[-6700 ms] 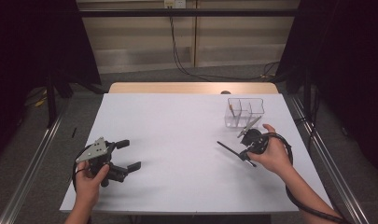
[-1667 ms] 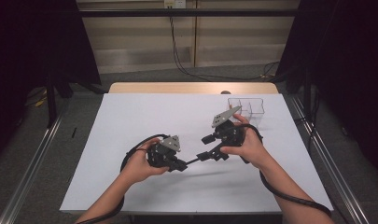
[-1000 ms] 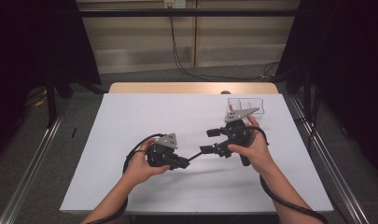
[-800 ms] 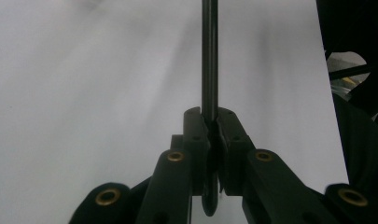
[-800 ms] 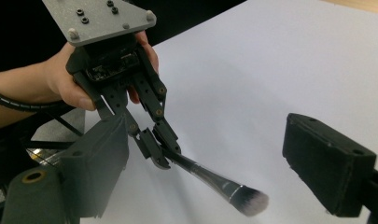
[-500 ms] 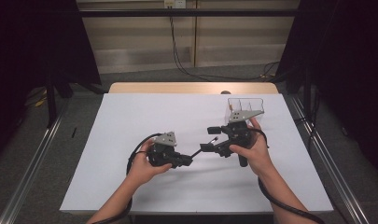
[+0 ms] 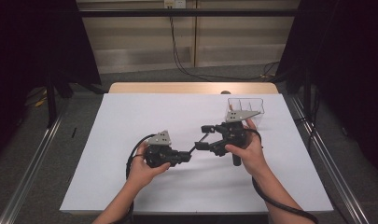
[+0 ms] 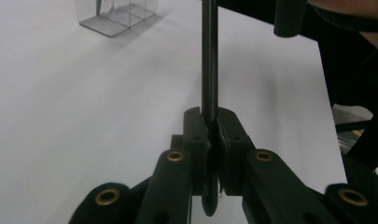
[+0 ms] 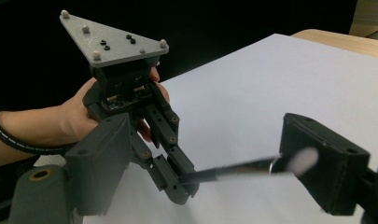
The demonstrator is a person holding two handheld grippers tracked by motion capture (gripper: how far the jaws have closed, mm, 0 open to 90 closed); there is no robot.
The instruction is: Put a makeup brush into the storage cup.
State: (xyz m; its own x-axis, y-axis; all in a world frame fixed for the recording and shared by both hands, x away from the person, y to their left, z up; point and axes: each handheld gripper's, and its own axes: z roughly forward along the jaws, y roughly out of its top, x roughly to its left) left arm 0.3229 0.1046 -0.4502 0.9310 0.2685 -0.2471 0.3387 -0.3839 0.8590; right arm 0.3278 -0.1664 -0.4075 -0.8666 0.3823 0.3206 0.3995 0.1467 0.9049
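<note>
A thin black rod [image 7: 199, 143] with a pale tip hangs above the white table [image 7: 130, 116], between both hands. My left gripper [image 7: 188, 156] is shut on its lower end; in the left gripper view the rod [image 8: 209, 56] rises straight out of the closed jaws of the left gripper [image 8: 210, 123]. My right gripper [image 7: 203, 136] stands open around the rod's upper end. In the right gripper view the rod [image 9: 233, 170] runs from the left gripper [image 9: 182, 186] across the wide gap of the right gripper [image 9: 210, 144], its blurred pale tip close to the right-hand jaw.
A clear plastic divided box [image 7: 245, 105] stands at the table's back right, just behind the right hand; the same box [image 8: 114, 16] appears in the left gripper view. The table's wooden far edge [image 7: 191, 87] lies beyond. Dark curtains flank the table.
Since 6.7 s ago both hands have come together at mid-table. The rod, then in the right gripper, is now clamped by the left. Over the last second almost nothing has moved.
</note>
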